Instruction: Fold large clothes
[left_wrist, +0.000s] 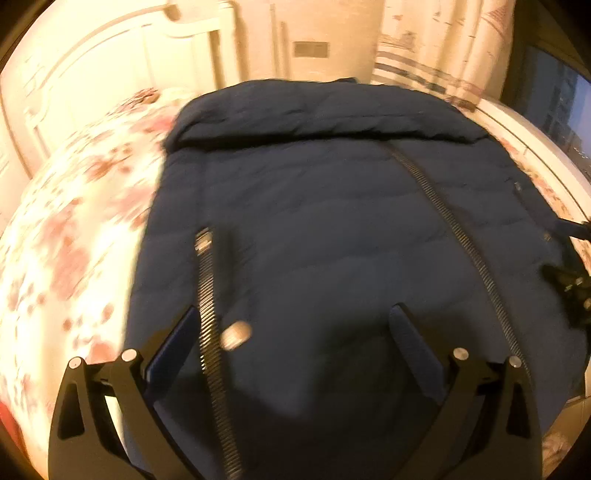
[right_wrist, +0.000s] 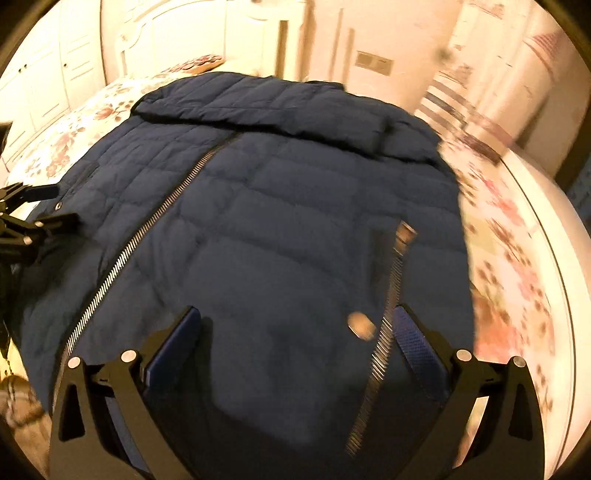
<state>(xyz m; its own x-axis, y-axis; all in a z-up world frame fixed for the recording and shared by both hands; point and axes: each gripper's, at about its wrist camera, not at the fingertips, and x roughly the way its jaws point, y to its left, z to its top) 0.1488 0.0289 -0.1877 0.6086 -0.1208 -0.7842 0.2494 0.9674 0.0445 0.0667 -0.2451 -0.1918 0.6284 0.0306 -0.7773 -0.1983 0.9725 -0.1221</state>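
Note:
A large navy quilted jacket (left_wrist: 332, 206) lies spread on the bed, a sleeve folded across its far end, silver zipper lines running along it. It also shows in the right wrist view (right_wrist: 280, 206). My left gripper (left_wrist: 295, 325) is open and empty just above the jacket's near left part, beside a pocket zipper (left_wrist: 208, 295) and a metal snap (left_wrist: 236, 334). My right gripper (right_wrist: 295, 325) is open and empty above the near right part, by another pocket zipper (right_wrist: 391, 302). Each gripper shows at the other view's edge: the right gripper (left_wrist: 569, 266), the left gripper (right_wrist: 51, 206).
The jacket rests on a floral bedspread (left_wrist: 74, 229) that also shows on the right in the right wrist view (right_wrist: 509, 258). A white headboard (left_wrist: 110, 66), a wall with a switch plate (left_wrist: 310, 48), striped curtains (left_wrist: 436, 55) and a dark window (left_wrist: 557, 110) stand beyond the bed.

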